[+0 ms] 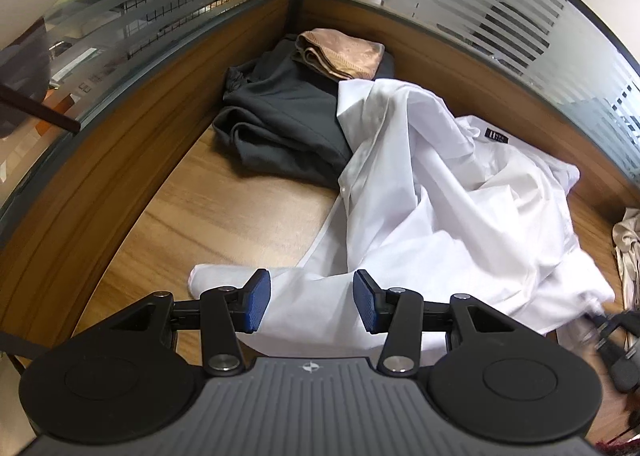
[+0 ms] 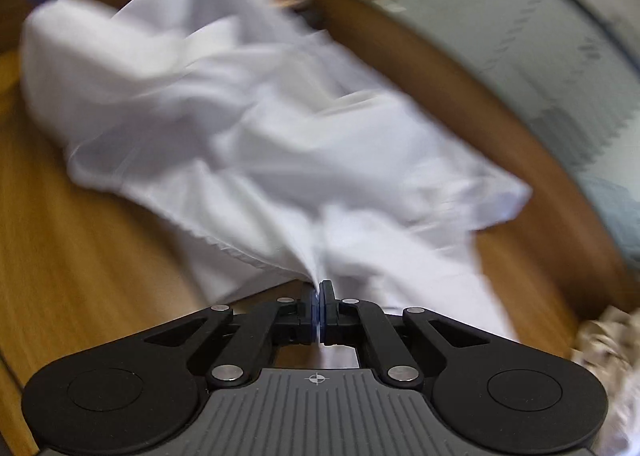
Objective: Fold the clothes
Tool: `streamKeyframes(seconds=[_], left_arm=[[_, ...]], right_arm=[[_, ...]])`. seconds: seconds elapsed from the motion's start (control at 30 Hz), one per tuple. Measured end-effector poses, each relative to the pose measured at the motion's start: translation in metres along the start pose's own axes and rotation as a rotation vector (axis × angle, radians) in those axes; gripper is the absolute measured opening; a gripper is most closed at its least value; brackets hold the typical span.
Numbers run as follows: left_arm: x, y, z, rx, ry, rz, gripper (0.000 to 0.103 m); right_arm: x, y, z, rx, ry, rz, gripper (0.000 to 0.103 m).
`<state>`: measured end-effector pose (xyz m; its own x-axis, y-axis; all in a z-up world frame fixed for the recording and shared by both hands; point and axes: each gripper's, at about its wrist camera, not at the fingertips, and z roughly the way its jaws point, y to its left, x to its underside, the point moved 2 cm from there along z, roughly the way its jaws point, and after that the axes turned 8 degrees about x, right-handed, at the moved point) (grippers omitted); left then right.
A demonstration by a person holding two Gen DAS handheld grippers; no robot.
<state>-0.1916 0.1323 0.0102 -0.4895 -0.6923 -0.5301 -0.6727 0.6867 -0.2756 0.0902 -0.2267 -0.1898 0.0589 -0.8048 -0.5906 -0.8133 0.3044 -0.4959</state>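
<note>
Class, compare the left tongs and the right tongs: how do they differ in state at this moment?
The left tongs stand open, pads apart over a sleeve of the white shirt, not pressing it; the right tongs are shut, pinching a bunched fold of that shirt. The left view is sharp; the right view is blurred. Both are black with blue pads, over the same wooden table.

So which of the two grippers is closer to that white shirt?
Right. The right hand-held gripper is shut on a pinch of the white shirt, so it is touching it. The left hand-held gripper is open, its blue pads either side of a sleeve, not pressing it.
</note>
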Motion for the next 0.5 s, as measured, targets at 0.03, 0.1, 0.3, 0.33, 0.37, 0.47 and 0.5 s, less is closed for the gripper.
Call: streamKeyframes(seconds=[0.03,0.1,0.3,0.33,0.37,0.47,0.5], left_arm=[[0.002,0.0,-0.001,0.001,0.002,0.003,0.051],[0.005,0.0,-0.001,0.006,0.007,0.008,0.051],[0.013,-0.006,0.002,0.037,0.02,0.001,0.051],[0.015,-0.009,0.003,0.044,0.022,-0.001,0.051],[0.017,-0.011,0.004,0.051,0.025,-0.002,0.051],[0.024,-0.019,0.009,0.067,0.036,-0.005,0.051],[0.026,-0.021,0.011,0.072,0.04,-0.005,0.051]], right_arm=[[0.0,-0.014,-0.005,0.03,-0.005,0.026,0.003],[0.002,-0.046,-0.012,0.08,0.007,0.084,0.003],[0.033,-0.156,-0.016,0.256,0.108,0.259,0.003],[0.04,-0.174,-0.016,0.283,0.133,0.295,0.003],[0.048,-0.19,-0.015,0.301,0.153,0.331,0.003],[0.069,-0.223,-0.017,0.333,0.196,0.411,0.004],[0.075,-0.227,-0.019,0.334,0.205,0.426,0.004]])
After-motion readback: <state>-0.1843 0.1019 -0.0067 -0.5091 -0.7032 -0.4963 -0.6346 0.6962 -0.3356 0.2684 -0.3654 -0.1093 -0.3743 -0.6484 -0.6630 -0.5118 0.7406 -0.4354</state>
